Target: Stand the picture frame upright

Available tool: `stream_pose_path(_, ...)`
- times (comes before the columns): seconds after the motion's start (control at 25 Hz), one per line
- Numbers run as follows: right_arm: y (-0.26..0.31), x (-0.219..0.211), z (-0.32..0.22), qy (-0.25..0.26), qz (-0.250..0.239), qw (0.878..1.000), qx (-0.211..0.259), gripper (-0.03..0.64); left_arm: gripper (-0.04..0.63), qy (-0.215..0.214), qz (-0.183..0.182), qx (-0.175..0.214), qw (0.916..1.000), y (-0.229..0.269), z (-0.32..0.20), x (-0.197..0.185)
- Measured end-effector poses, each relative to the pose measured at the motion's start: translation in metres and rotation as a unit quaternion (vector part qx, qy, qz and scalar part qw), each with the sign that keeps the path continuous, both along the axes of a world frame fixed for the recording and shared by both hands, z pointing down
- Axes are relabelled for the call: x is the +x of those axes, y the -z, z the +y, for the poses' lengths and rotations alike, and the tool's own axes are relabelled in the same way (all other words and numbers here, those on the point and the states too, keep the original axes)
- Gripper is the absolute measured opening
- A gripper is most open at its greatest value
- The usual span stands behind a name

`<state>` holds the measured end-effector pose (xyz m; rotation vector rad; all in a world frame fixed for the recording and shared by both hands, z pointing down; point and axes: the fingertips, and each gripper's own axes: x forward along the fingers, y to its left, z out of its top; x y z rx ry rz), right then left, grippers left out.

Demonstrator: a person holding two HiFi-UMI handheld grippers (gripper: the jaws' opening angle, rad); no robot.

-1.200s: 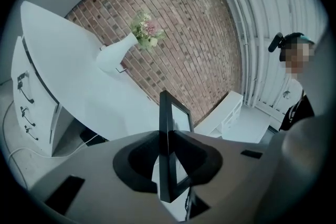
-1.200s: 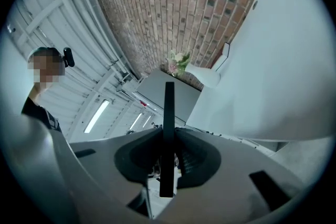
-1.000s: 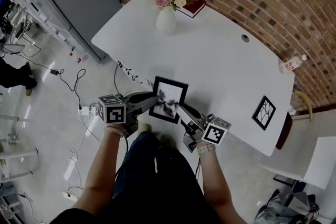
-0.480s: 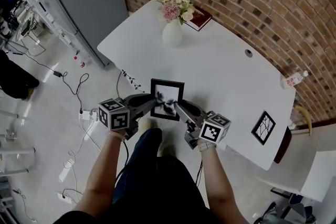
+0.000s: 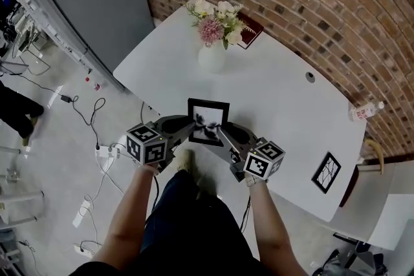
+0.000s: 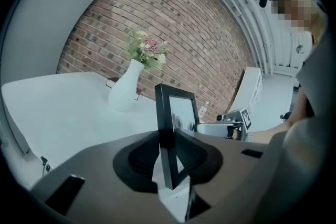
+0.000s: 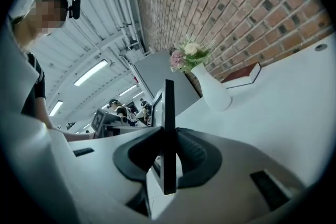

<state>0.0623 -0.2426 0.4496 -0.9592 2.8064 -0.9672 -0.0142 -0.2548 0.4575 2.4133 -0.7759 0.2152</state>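
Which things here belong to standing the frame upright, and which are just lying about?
Job: picture frame, its left edge in the left tool; right tool, whose jaws have just been opening, with the frame's right edge between them; white table.
Lying about: vase of flowers, red book, water bottle, second frame flat at the table's right end.

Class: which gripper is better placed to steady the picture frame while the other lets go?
Left, probably: left gripper clamps the picture frame; right gripper, frame between its jaws, has just been opening them.
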Motion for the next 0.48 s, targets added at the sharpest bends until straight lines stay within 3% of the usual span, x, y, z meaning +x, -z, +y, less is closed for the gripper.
stream_pose_path(0.48, -0.031, -0.012, -0.085, -0.014, 0.040, 0.998, 0.037, 0.092, 0.094, -0.009, -0.045, 0.031, 0.9985, -0.027, -0.087, -0.012)
